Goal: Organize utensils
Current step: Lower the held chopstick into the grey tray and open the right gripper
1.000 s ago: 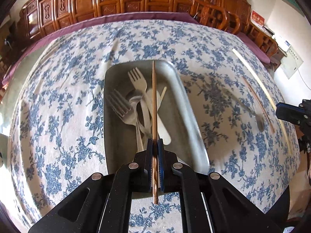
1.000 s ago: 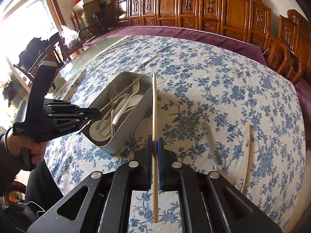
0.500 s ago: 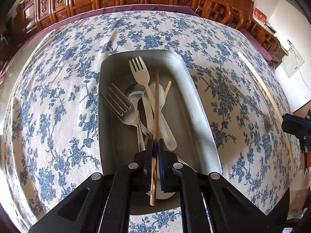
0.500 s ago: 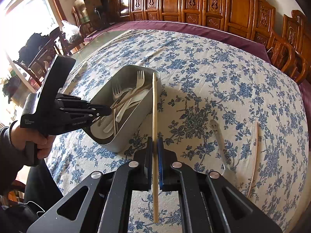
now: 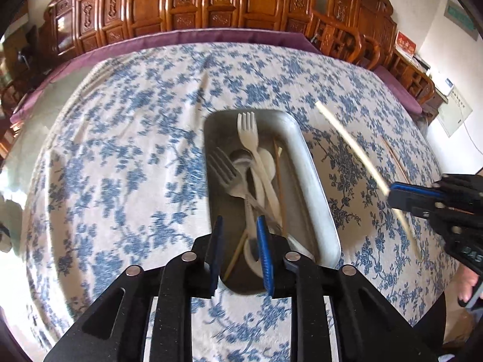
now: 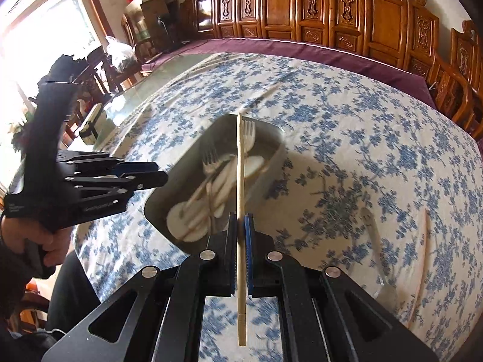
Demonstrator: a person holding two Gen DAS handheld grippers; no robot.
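A metal tray [image 5: 314, 181] on the floral tablecloth holds forks, spoons and a brown chopstick [image 5: 279, 181]. My left gripper [image 5: 240, 226] is open and empty over the tray's near end. My right gripper [image 6: 240, 220] is shut on a light wooden chopstick [image 6: 240, 181], held above the tray [image 6: 271, 157]. The same chopstick [image 5: 350, 147] shows in the left wrist view, right of the tray. The left gripper [image 6: 157, 173] shows at the left in the right wrist view.
A metal fork [image 6: 375, 241] and a light chopstick [image 6: 424, 247] lie on the cloth at the right. Another chopstick [image 5: 394, 158] lies near the table's right side. Carved wooden chairs [image 6: 332, 9] line the far edge.
My left gripper has opened and dropped the brown chopstick into the tray. My right gripper has carried its light chopstick left, over the tray.
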